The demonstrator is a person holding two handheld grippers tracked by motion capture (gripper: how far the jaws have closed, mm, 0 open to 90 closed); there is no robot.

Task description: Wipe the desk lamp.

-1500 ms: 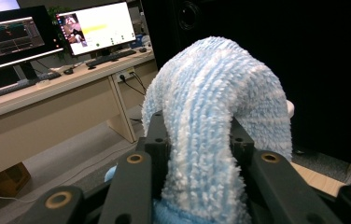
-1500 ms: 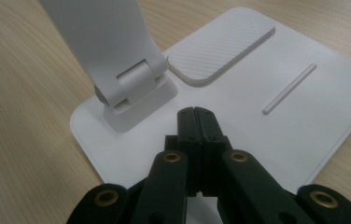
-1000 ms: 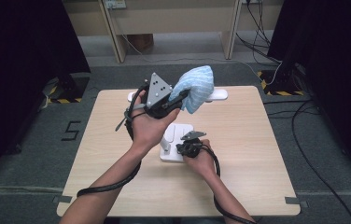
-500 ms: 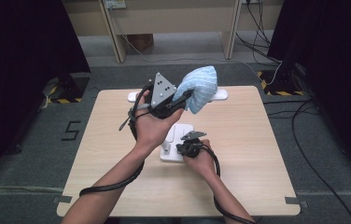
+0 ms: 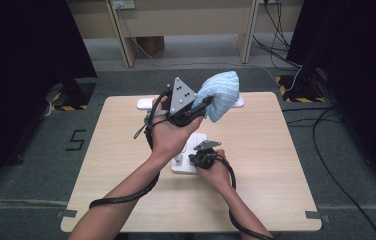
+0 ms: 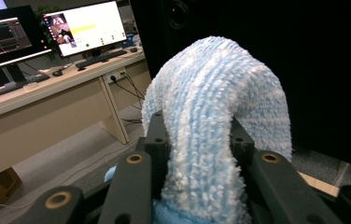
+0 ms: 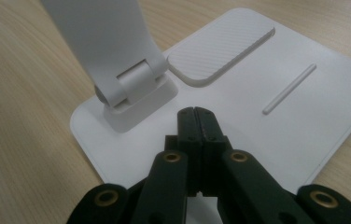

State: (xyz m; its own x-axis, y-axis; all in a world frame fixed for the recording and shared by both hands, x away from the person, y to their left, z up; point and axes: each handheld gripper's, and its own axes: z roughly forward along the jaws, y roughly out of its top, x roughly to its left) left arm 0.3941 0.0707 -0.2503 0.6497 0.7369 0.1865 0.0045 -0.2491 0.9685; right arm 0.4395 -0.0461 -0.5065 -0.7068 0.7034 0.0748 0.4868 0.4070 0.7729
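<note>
Above the table: the left tongs (image 5: 202, 104) are raised over the far middle of the pale wooden table (image 5: 286, 165), clamped on a fluffy light-blue-and-white striped cloth (image 5: 220, 94).
Cloth, close up: in the left gripper view the cloth (image 6: 211, 121) arches up between the two black jaws and droops over their far side, pinched at its middle.
Right tongs: the right tongs (image 7: 196, 122) are closed on nothing, tips pressed down on the flat white plastic base of a stand (image 7: 304, 112); in the high view they (image 5: 202, 152) sit at the table's middle.
Stand: a white hinged arm (image 7: 117, 56) rises from the base, beside a ribbed pad (image 7: 220, 51).
Step in hand: most likely steadying the stand while the cloth is carried toward it, perhaps for wiping or draping; which of these is hard to tell.
Next move: lower the cloth to the stand without loosening the pinch, the right tongs holding the base flat.
Surface: plain light wood grain, a long white object (image 5: 146, 103) at the far edge.
Room: grey floor, black curtains at both sides, loose cables (image 5: 326, 150); a desk with monitors (image 6: 85, 28) lies beyond.
</note>
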